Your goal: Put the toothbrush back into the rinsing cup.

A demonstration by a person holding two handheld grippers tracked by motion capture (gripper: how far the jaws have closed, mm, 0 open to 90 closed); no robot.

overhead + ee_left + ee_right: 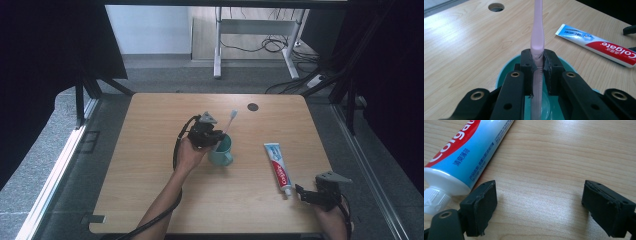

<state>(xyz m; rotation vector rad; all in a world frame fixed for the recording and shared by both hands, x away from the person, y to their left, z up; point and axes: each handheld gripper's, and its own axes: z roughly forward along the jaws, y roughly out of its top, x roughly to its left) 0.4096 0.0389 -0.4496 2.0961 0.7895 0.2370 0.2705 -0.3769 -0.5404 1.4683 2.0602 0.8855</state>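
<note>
The left gripper [212, 136] pinches a pink toothbrush [537, 37] tight between its two black jaws. The toothbrush stands almost straight up, tipped a little. Its long line runs from inside the cup [222, 150] up and away, toward the far side of the table [150, 190]. In the high view the brush end [233, 114] is on top, and the handle end goes down into the cup. The cup is green-blue and sits near the middle of the table.

The right gripper [539, 205] has its jaws spread wide, with only bare table between them. It is low, near the table's front edge. The toothpaste [278, 166] lies flat just beside it, cap end toward the person.
</note>
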